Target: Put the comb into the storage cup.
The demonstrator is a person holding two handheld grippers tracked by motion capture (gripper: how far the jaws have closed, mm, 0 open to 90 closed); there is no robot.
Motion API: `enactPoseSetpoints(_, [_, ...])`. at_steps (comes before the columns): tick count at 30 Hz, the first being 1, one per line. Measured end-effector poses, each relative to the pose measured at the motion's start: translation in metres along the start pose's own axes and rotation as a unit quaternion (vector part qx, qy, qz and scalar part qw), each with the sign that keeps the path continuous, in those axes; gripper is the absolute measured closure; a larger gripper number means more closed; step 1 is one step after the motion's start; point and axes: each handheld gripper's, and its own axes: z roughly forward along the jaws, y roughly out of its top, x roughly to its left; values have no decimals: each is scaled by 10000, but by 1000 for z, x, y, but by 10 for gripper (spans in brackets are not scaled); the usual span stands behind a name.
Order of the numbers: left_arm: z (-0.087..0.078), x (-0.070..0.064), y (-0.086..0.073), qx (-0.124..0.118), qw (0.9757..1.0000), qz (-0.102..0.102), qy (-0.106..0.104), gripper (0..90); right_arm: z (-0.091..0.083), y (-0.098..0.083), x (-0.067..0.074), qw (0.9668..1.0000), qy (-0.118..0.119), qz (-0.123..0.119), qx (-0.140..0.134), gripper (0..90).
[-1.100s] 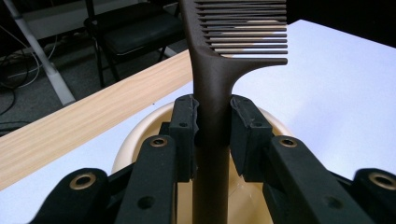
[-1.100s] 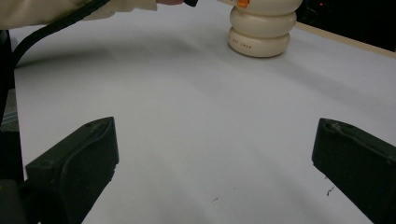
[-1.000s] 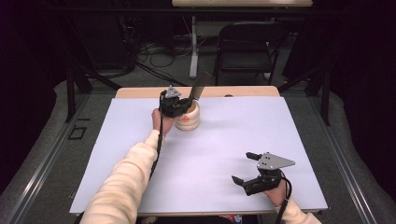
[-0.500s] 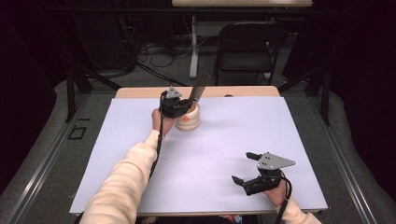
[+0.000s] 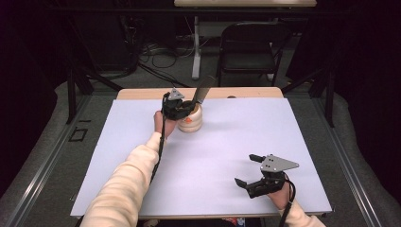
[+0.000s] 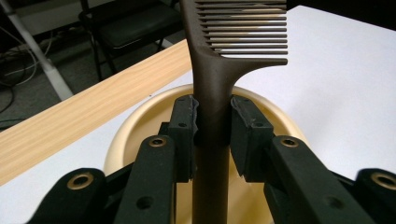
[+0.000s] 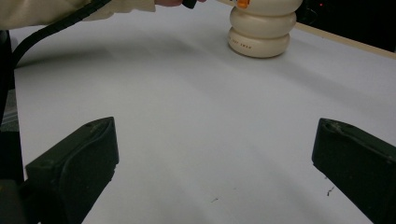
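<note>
A dark brown comb [image 6: 212,88] stands handle-down in a cream ribbed cup [image 5: 191,123] at the back of the white table sheet [image 5: 227,142], its teeth [image 5: 204,90] sticking up and to the right. My left gripper [image 5: 185,106] is at the cup's mouth [image 6: 126,135]. Its jaws have just been opening: the comb's handle is still between the pads [image 6: 247,130], which now sit just off it. My right gripper [image 5: 244,169] hovers near the front right of the sheet, wide open with nothing between its fingers [image 7: 74,163]. The cup [image 7: 261,30] lies far ahead of it.
A wooden table edge [image 5: 246,93] runs behind the sheet. Beyond it are a black folding chair [image 5: 250,42] and floor cables [image 5: 156,52]. A sleeved left forearm [image 5: 132,175] crosses the sheet's left half.
</note>
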Motion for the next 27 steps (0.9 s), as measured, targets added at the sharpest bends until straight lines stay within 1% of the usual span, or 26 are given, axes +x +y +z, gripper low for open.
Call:
enactPoseSetpoints(2, [-4,1,1,-76,9999,-42,-127,597,0,0,0,10000,0,1,0,0])
enactPoseSetpoints(4, [-7,1,3,-102,9998,-63,-136,525,0,0,0,10000,1,4,-2,0])
enactPoseSetpoints(8, [-13,3,5,-98,9997,-86,-208,445,0,0,0,10000,6,3,-2,0])
enactPoseSetpoints(10, [-15,4,6,-87,9997,-70,-198,430,0,0,0,10000,7,1,1,0])
enactPoseSetpoints(13, [-19,5,8,-85,9997,-78,-208,383,0,0,0,10000,4,7,6,0])
enactPoseSetpoints(14, [-21,6,8,-74,9996,-91,-255,352,0,0,0,10000,9,12,14,0])
enactPoseSetpoints(16, [-23,6,9,-52,9995,-109,-280,306,0,0,0,10000,12,6,14,0])
enactPoseSetpoints(17, [-24,6,9,-33,9995,-111,-306,294,0,0,0,10000,12,6,12,0])
enactPoseSetpoints(22, [-29,5,12,6,9996,-40,-265,195,0,0,0,10000,8,7,9,0])
enactPoseSetpoints(24, [-31,4,13,39,9997,-8,-234,184,0,0,0,10000,8,6,8,0])
enactPoseSetpoints(25, [-34,4,14,55,9997,-7,-256,158,0,0,0,10000,6,7,6,0])
enactPoseSetpoints(27, [-36,3,14,74,9997,-1,-254,153,0,0,0,10000,5,7,6,0])
